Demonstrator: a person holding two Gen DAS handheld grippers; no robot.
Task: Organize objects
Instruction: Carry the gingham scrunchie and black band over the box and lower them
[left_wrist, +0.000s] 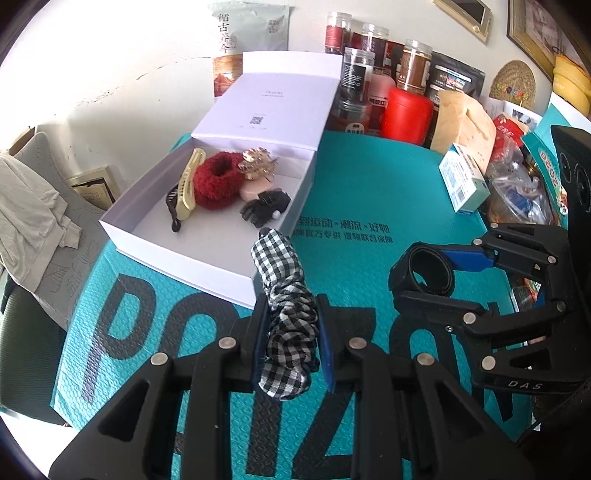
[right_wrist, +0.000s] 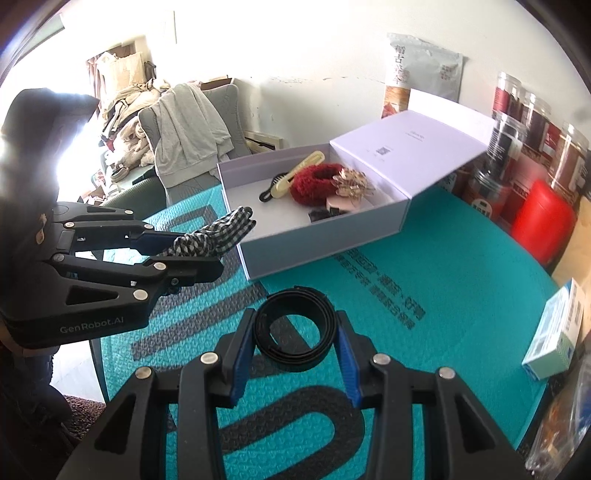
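Note:
My left gripper (left_wrist: 291, 332) is shut on a black-and-white checked scrunchie (left_wrist: 286, 306), held just in front of the open white box (left_wrist: 177, 251); the scrunchie also shows in the right wrist view (right_wrist: 218, 232). The box holds a red scrunchie (left_wrist: 216, 181), a yellow clip (left_wrist: 188, 184), a gold bow clip (left_wrist: 258, 160), a pink item and a black claw clip (left_wrist: 264, 208). My right gripper (right_wrist: 295, 339) is shut on a coiled black band (right_wrist: 293, 330), held just above the teal mat (right_wrist: 424, 350). It shows in the left wrist view (left_wrist: 424, 271) too.
Jars (left_wrist: 417, 66), a red canister (left_wrist: 406, 114), snack bags and a small blue-white carton (left_wrist: 463, 182) crowd the mat's far and right sides. The box lid (left_wrist: 273, 107) stands open behind the box. A chair with clothes (right_wrist: 192, 125) stands beyond the table's left edge.

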